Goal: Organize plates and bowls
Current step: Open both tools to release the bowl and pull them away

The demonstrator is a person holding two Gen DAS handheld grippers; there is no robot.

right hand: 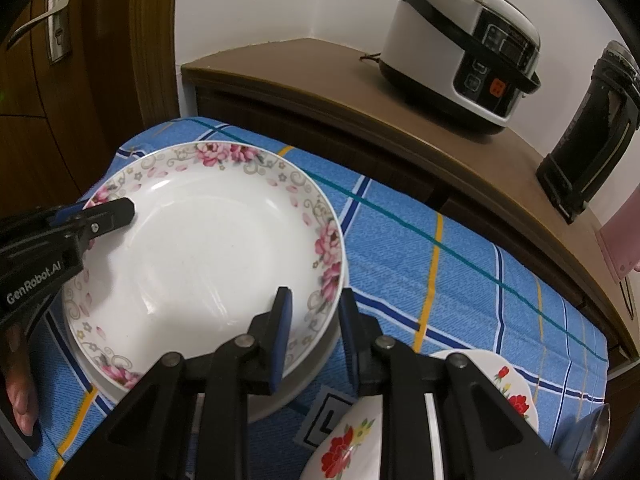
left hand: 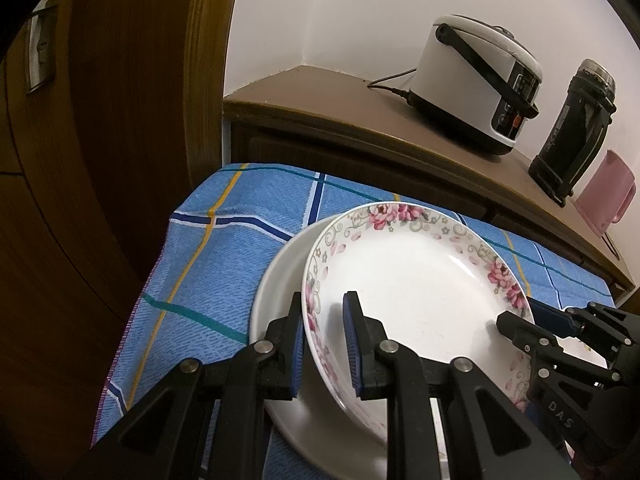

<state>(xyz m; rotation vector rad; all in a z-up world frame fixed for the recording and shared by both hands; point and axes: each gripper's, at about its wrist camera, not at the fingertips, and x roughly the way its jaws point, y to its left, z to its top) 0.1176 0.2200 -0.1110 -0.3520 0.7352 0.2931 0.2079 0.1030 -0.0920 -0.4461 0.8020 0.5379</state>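
The floral plate sits nested on a plain white plate on the blue checked cloth, and both grippers straddle its rim from opposite sides. The left gripper has one pad outside the rim and one inside the well; a clear gap shows between the inner pad and the plate wall, so its jaws stand open around the rim, not clamped. The right gripper stands likewise, one finger inside the well, the other outside, its jaws parted with daylight on both sides of the rim. Whether the outer fingers reach below the floral rim alone or also past the lower plate's edge is hard to judge in this view. The step in hand appears to be seating or releasing the floral plate on the stack. To do it well, the plate should be centred between the jaws, level, and both grippers should act together, drawing straight back without dragging the rim. A rose-patterned bowl lies just behind the right jaws, close enough to be struck on withdrawal.
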